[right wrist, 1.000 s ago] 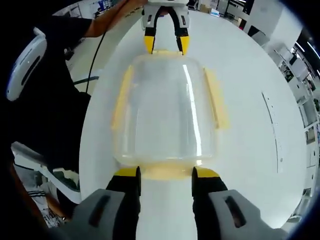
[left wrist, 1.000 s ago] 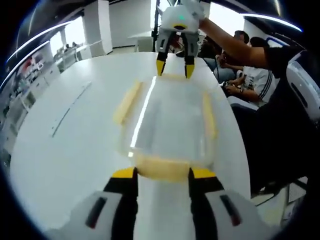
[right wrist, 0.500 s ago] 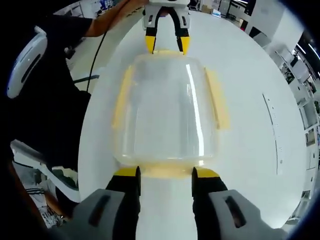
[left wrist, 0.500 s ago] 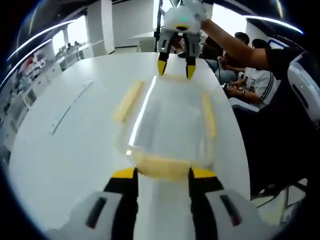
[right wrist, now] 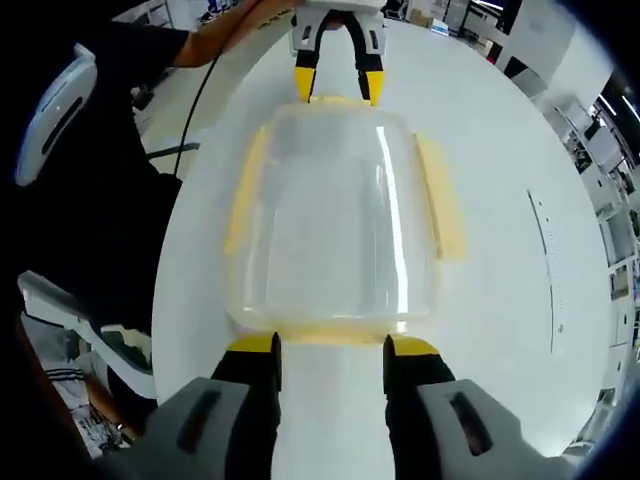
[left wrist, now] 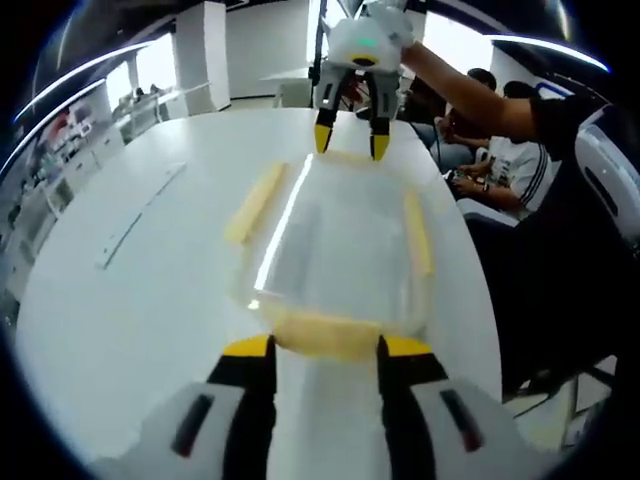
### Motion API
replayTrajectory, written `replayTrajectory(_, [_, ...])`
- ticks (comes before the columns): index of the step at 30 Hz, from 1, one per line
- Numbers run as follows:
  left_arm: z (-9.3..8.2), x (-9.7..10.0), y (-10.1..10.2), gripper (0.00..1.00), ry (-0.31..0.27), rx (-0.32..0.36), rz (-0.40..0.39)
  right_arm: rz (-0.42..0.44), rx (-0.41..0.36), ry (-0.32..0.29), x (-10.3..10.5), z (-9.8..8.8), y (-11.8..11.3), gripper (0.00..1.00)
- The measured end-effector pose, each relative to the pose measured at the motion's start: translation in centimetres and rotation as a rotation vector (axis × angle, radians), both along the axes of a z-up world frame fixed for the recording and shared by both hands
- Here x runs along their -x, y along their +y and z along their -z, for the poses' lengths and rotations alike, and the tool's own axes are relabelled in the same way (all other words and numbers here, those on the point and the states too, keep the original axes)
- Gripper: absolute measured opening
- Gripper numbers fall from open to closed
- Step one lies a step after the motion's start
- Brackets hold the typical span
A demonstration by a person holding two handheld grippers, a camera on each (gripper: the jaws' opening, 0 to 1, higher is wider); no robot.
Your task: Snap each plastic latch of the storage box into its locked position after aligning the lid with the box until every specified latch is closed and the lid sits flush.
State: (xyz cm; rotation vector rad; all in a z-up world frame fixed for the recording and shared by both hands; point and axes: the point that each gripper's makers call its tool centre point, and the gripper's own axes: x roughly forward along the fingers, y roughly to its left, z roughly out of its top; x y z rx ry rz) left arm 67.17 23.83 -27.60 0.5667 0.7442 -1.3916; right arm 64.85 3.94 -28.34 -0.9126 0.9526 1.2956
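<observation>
Clear plastic storage box (right wrist: 330,225) with pale yellow latches (right wrist: 440,195) lies lid-on upon the round white table (right wrist: 500,150), the left gripper (left wrist: 325,345) and right gripper (right wrist: 330,345) facing each other at its two short ends, each with yellow-tipped jaws spread astride an end latch.

I count one clear box (right wrist: 330,220) with four yellow latches (right wrist: 442,200), my two grippers (right wrist: 330,352), one white table (right wrist: 500,180).
</observation>
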Motion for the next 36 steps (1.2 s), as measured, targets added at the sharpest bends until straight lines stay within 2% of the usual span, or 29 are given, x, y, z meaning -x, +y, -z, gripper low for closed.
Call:
replayTrajectory(6, [0.1, 0.1, 0.1, 0.39, 0.003, 0.021, -0.018, 0.010, -0.016, -0.018, 0.1, 0.0, -0.1, 0.40])
replayTrajectory(7, [0.1, 0.1, 0.1, 0.39, 0.003, 0.021, -0.018, 0.018, -0.023, -0.006, 0.4, 0.1, 0.0, 0.40])
replayTrajectory(21, [0.4, 0.0, 0.1, 0.37, 0.007, 0.048, -0.061, -0.006, -0.040, -0.046, 0.1, 0.5, -0.2, 0.40])
replayTrajectory(25, [0.4, 0.0, 0.1, 0.33, 0.021, 0.057, -0.082, -0.008, -0.044, -0.054, 0.1, 0.5, -0.2, 0.40])
replayTrajectory(26, [0.6, 0.6, 0.1, 0.31, 0.061, 0.057, -0.097, -0.013, -0.041, -0.060, 0.1, 0.6, -0.2, 0.40])
replayTrajectory(27, [0.7, 0.3, 0.1, 0.31, 0.035, 0.060, -0.089, -0.017, -0.036, -0.066, -0.1, 0.6, -0.2, 0.40])
replayTrajectory(28, [0.8, 0.5, 0.1, 0.29, 0.033, 0.060, -0.090, -0.020, -0.033, -0.070, -0.2, 0.6, -0.2, 0.40])
replayTrajectory(31, [1.3, 1.0, 0.2, 0.21, 0.064, 0.040, -0.086, -0.030, -0.011, -0.078, -0.2, 0.6, -0.2, 0.40])
replayTrajectory(33, [1.7, 1.2, 0.1, 0.21, 0.063, 0.033, -0.079, -0.031, 0.009, -0.077, -0.2, 0.6, -0.2, 0.40])
replayTrajectory(36, [1.3, 0.9, 0.3, 0.25, 0.063, 0.066, -0.116, -0.023, 0.007, -0.073, -0.2, 0.7, -0.3, 0.41])
